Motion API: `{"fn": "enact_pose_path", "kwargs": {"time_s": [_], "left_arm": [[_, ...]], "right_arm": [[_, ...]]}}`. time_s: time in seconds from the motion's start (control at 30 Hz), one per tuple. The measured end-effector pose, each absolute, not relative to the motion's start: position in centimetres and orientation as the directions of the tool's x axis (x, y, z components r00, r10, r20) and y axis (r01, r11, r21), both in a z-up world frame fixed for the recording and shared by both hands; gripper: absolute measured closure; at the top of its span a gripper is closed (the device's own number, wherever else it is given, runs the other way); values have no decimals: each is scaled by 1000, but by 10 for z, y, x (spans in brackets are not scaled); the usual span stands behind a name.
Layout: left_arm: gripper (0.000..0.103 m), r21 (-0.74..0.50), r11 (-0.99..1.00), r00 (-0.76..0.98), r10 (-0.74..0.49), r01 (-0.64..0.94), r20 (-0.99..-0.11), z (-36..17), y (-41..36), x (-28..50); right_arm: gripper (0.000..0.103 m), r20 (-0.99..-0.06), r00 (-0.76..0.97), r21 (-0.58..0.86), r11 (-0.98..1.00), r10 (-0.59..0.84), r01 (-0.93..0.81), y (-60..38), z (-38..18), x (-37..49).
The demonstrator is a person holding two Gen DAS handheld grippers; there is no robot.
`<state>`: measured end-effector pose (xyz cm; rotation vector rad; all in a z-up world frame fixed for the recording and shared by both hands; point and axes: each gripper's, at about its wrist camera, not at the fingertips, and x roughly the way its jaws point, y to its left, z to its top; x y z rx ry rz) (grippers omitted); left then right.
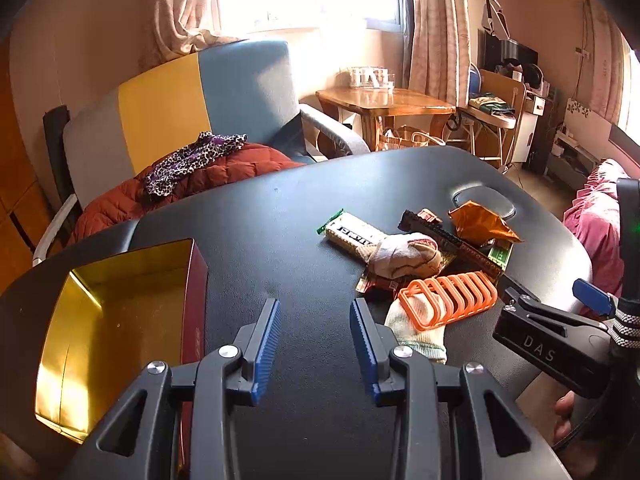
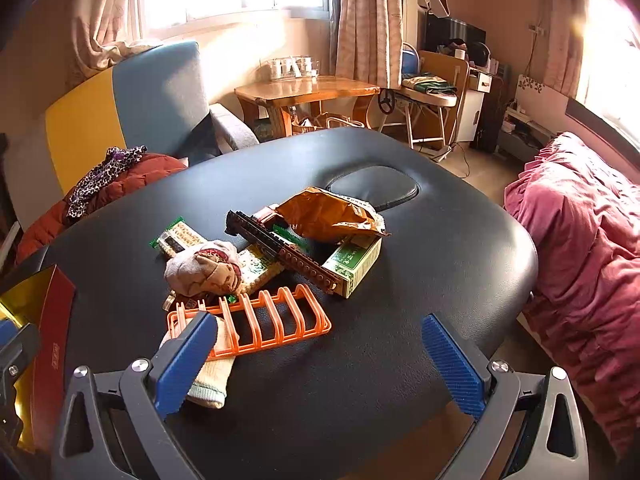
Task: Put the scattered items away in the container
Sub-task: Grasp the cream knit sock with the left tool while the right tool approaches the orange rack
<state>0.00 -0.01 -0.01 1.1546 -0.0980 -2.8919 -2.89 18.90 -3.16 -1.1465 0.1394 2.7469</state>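
Observation:
A red tin with a gold inside (image 1: 120,320) stands open at the table's left; its edge shows in the right wrist view (image 2: 48,332). A pile lies to its right: an orange plastic rack (image 2: 256,320) over a pale sock (image 2: 212,376), a balled sock (image 2: 204,268), cracker packs (image 2: 178,238), a brown brick strip (image 2: 280,248), a green box (image 2: 352,266) and an orange bag (image 2: 332,216). My left gripper (image 1: 314,312) is open and empty between tin and pile. My right gripper (image 2: 320,334) is open wide just before the rack (image 1: 448,296).
The black padded table (image 2: 360,360) has a face-hole cushion (image 2: 372,188) at its far end. An armchair (image 1: 180,112) with a red jacket stands behind left. A pink bed cover (image 2: 580,240) lies right. A wooden table (image 1: 384,100) is farther back.

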Motion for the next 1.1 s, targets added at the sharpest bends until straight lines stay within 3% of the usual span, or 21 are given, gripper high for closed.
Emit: {"fn": "enact_pose_path", "kwargs": {"time_s": [0.17, 0.6, 0.93, 1.1], "left_arm": [[67, 44, -999, -704, -20, -15, -710, -11, -7, -1], [67, 26, -998, -560, 12, -60, -828, -70, -19, -4], [67, 13, -998, -505, 22, -67, -863, -94, -28, 1], [67, 5, -998, -489, 24, -59, -872, -100, -35, 2]], "right_arm": [[0, -691, -714, 35, -981, 113, -188, 190, -37, -23], [0, -773, -634, 80, -989, 17, -125, 206, -71, -28], [0, -709, -609, 343, -929, -355, 142, 174, -56, -90], [0, -779, -477, 385, -911, -406, 147, 166, -83, -120]]}}
